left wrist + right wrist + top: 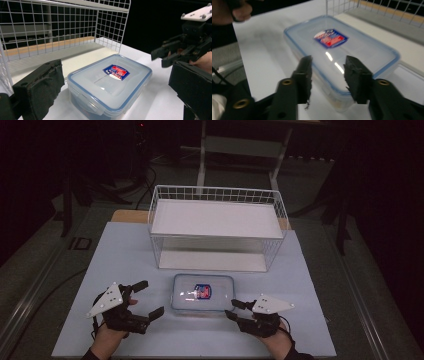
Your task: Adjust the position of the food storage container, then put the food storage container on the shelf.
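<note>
Container point(202, 293) sits between left gripper point(149, 298) and right gripper point(233, 309), jaws apart

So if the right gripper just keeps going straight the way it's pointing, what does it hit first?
Most likely the plastic box. The right gripper has its jaws open and aimed at the box's near edge, with nothing between them. How much gap is left is hard to judge.

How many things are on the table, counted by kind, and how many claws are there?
Wire basket: 1
Clear plastic container with blue-rimmed lid: 1
Claws: 2, the left claw and the right claw, both open, one on each side of the container
Total: 4
</note>
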A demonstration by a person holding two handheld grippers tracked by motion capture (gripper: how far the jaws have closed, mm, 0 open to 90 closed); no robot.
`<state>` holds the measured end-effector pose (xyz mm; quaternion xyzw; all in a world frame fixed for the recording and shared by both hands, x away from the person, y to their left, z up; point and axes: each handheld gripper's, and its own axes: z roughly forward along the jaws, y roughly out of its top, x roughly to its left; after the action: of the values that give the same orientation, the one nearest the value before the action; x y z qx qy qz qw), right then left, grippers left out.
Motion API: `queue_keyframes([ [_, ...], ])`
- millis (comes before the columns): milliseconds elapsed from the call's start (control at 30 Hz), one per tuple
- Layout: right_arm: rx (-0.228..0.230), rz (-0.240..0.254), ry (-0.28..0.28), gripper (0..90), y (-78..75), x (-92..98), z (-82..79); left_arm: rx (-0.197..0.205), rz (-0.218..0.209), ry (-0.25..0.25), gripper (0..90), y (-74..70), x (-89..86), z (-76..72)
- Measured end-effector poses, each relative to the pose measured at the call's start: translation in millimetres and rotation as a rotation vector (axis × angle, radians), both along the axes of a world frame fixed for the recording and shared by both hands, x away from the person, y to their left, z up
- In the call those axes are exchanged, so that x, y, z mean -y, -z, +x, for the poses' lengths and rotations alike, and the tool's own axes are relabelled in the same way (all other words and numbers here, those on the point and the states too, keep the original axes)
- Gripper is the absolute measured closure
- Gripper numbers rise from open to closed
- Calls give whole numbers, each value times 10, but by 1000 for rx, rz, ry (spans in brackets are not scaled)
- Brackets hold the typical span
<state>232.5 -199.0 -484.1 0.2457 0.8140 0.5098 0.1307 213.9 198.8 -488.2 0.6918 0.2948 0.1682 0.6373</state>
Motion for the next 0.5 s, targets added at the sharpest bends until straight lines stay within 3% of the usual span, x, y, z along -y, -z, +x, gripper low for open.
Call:
queue_keyframes([
  [33, 10, 54, -4, 351, -37, 43, 9, -6, 5, -4, 0, -6, 12, 0],
  [67, 5, 75, -2, 261, -52, 59, 19, -24, 6, -12, 0, -16, 35, 3],
  [100, 5, 75, -2, 261, -52, 59, 19, -24, 6, -12, 0, -16, 35, 3],
  [133, 7, 86, -9, 161, -62, 69, 31, -35, 11, -16, 0, -20, 44, 8],
  [167, 26, 87, -2, 117, -72, 76, 36, -48, 17, -22, 0, -23, 56, 14],
  [267, 58, 90, 18, 101, -103, 116, 73, -80, 50, -29, 0, -39, 86, 42],
  [300, 98, 108, 18, 101, -152, 161, 100, -92, 61, -33, 0, -54, 96, 54],
  [400, 128, 112, 29, 102, -224, 197, 134, -110, 61, -27, 0, -128, 136, 83],
  [433, 146, 112, 34, 102, -262, 214, 144, -111, 67, -21, 0, -159, 148, 98],
  [467, 195, 115, 53, 102, -338, 245, 149, -117, 64, -14, 0, -190, 164, 112],
  [500, 195, 115, 53, 102, -338, 245, 149, -122, 69, -17, 0, -217, 179, 129],
])
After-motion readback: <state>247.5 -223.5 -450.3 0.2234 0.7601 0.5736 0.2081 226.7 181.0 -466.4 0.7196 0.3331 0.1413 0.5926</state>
